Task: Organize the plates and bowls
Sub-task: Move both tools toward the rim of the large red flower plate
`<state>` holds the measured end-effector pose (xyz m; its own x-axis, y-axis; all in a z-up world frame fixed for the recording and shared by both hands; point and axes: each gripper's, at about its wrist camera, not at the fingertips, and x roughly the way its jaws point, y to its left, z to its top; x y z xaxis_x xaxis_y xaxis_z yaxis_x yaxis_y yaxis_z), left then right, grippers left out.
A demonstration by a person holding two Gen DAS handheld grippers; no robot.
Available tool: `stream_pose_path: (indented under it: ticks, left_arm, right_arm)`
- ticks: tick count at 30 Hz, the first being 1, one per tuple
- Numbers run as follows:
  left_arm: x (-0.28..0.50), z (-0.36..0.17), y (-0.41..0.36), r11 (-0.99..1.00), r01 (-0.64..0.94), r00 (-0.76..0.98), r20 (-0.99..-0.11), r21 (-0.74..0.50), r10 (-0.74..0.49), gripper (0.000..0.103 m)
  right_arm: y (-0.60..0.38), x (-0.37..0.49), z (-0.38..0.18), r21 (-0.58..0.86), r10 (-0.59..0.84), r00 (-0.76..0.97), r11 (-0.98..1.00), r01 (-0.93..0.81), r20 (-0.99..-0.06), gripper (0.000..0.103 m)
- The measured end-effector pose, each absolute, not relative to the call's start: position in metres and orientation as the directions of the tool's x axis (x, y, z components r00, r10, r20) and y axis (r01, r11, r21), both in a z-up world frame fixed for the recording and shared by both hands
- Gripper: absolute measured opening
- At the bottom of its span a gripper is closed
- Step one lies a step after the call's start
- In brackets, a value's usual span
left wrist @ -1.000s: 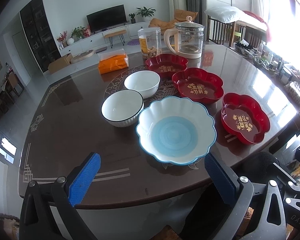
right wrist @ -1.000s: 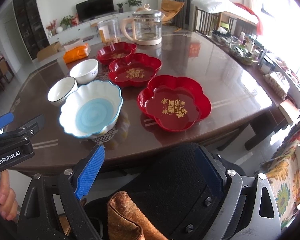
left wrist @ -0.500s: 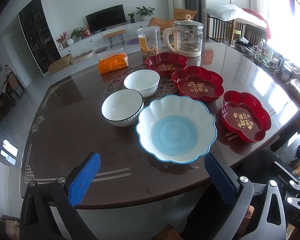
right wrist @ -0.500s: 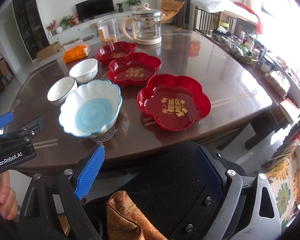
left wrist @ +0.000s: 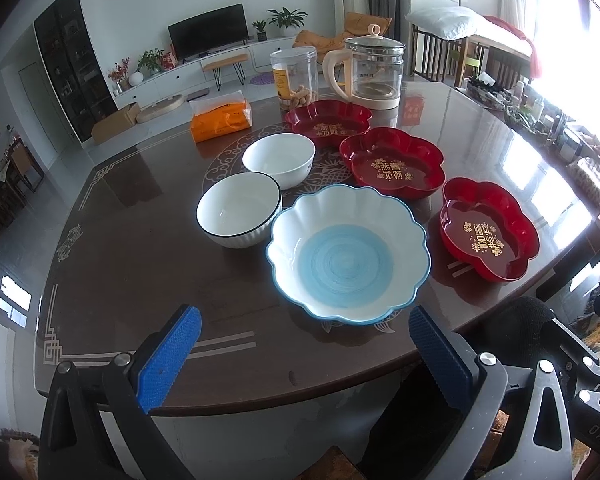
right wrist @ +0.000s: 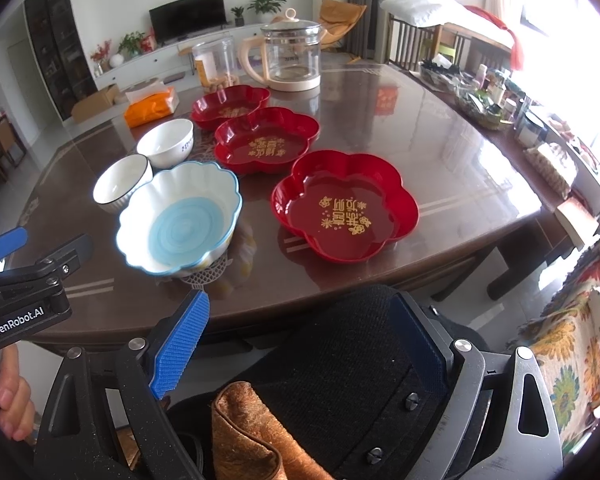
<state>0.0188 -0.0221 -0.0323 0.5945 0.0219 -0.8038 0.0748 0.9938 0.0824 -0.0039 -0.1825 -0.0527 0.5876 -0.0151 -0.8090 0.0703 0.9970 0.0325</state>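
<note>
On the dark table a large scalloped blue-and-white bowl (left wrist: 348, 252) (right wrist: 180, 220) sits nearest. Behind it to the left stand a black-rimmed white bowl (left wrist: 238, 208) (right wrist: 122, 182) and a plain white bowl (left wrist: 278, 158) (right wrist: 166, 142). Three red flower-shaped plates form a diagonal row: near (left wrist: 488, 228) (right wrist: 344, 204), middle (left wrist: 392, 162) (right wrist: 266, 138), far (left wrist: 328, 122) (right wrist: 230, 100). My left gripper (left wrist: 304, 352) is open and empty, just before the table's front edge. My right gripper (right wrist: 300, 344) is open and empty, held back over a black chair back.
A glass kettle (left wrist: 374, 74) (right wrist: 292, 58), a clear jar (left wrist: 294, 80) and an orange tissue pack (left wrist: 220, 118) stand at the table's far side. Clutter lines the right edge (right wrist: 488, 100). A black chair back (right wrist: 340, 360) with a brown cloth (right wrist: 252, 432) is below the right gripper.
Both views have shifted only slightly; the dishes sit where they were and both grippers stay open.
</note>
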Motion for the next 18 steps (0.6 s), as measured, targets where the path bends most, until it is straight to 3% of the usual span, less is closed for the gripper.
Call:
stream_pose_path:
  ticks: [9, 18]
  left_arm:
    - [0.039, -0.036, -0.04, 0.988, 0.146, 0.564, -0.824, 0.04, -0.05, 0.103]
    - [0.121, -0.034, -0.054, 0.961, 0.251, 0.456, -0.863, -0.111, -0.219, 0.103]
  right_arm:
    - [-0.202, -0.001, -0.055, 0.064, -0.02, 0.589, 0.991, 0.121, -0.808, 0.094]
    - [-0.24, 0.036, -0.032, 0.123, 0.037, 0.676, 0.989, 0.08, -0.736, 0.093]
